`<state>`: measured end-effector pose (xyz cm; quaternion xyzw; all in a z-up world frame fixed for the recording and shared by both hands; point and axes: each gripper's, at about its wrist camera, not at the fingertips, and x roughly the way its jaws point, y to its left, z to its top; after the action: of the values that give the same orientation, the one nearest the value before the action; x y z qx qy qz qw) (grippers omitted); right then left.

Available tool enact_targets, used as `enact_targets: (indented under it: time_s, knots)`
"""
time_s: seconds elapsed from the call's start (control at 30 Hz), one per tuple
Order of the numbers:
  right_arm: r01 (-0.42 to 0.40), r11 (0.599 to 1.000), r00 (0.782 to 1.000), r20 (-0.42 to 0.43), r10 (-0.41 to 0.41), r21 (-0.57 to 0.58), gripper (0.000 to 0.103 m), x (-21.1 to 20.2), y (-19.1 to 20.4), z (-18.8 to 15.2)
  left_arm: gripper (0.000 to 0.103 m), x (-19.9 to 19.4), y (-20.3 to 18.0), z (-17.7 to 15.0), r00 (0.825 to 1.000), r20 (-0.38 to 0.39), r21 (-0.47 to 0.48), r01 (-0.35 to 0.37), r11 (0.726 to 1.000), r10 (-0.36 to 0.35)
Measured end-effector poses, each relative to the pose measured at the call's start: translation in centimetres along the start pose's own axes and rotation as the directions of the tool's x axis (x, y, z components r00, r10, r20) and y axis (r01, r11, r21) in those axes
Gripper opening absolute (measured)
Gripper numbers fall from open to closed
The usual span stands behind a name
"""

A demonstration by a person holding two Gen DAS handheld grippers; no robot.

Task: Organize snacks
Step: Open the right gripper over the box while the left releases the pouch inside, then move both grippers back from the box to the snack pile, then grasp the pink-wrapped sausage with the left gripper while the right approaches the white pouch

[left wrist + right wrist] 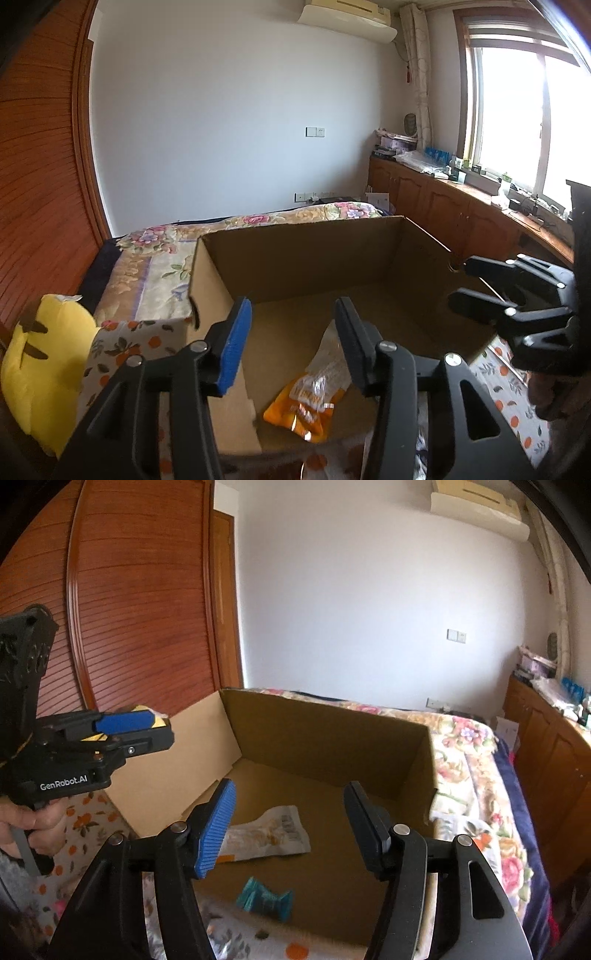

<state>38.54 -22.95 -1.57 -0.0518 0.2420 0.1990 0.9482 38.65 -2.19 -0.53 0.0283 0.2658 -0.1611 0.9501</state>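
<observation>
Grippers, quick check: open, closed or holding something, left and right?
Left gripper: open, nothing between its pads; it hangs over the cardboard box.
Right gripper: open, empty, above the snack packet in the box.

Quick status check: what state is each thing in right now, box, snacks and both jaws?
cardboard box: open-topped, on the bed.
orange-and-clear snack packet: lying flat inside the box.
teal snack packet: at the box's near edge, blurred.
left gripper: jaws open, empty.
right gripper: jaws open, empty.

One box, two snack packets
</observation>
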Motion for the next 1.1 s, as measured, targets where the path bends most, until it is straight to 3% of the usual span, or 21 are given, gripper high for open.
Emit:
enact_targets:
  time_s: [0.23, 0.6, 0.9, 1.1]
  knots:
    - [0.061, 0.998, 0.998, -0.03, -0.061, 0.003, 0.062, -4.7, 1.1, -1.8, 0.055, -4.0, 0.1, -2.1, 1.0, -0.028, 0.002, -0.005, 1.0, 0.005]
    - [0.15, 0.983, 0.985, -0.097, -0.14, 0.104, 0.062, -10.2, 1.8, -7.9, 0.058, -7.2, -1.2, -8.2, 0.992, -0.125, 0.004, 0.025, 1.0, -0.024]
    - [0.175, 0.956, 0.972, -0.199, -0.128, 0.237, 0.062, -9.4, 0.8, -14.7, 0.058, -6.9, -1.4, -14.4, 0.975, -0.218, -0.032, 0.033, 0.999, -0.04]
    - [0.178, 0.954, 0.963, -0.244, -0.117, 0.243, 0.062, -8.0, 1.2, -16.3, 0.059, -6.7, -2.0, -16.4, 0.967, -0.25, -0.028, 0.043, 0.999, -0.049]
